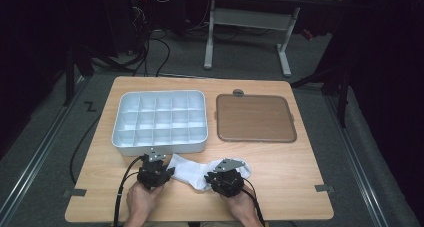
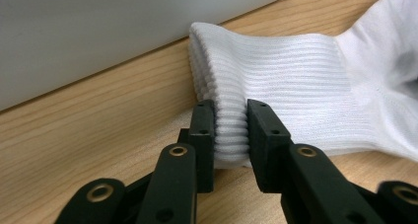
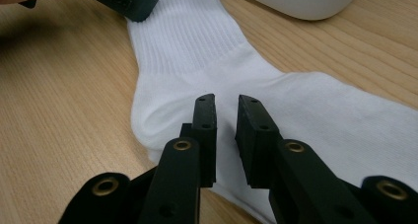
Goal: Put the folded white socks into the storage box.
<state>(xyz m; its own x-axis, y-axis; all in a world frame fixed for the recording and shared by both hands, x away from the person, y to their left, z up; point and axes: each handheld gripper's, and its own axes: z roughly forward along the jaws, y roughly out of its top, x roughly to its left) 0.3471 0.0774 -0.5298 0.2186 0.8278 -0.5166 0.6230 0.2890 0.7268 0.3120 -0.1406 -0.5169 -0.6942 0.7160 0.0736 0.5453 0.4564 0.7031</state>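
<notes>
A white sock [image 1: 192, 171] lies on the wooden table [image 1: 280, 167] near its front edge, between my two grippers. My left gripper [image 1: 167, 172] is at the sock's left end. In the left gripper view its jaws [image 2: 230, 108] are shut on the ribbed cuff of the sock [image 2: 296, 76], with the fabric squeezed between the pads. My right gripper [image 1: 212, 178] is at the right part of the sock. In the right gripper view its jaws [image 3: 226, 103] stand close together over the sock [image 3: 305, 115] near the heel, white fabric filling the narrow gap.
A white tray with several compartments [image 1: 159, 144] stands just behind the sock; its wall [image 2: 98, 31] is close to the cuff. A flat brown tray [image 1: 255, 118] lies to its right. The left gripper's jaw [image 3: 123, 2] is on the cuff in the right gripper view.
</notes>
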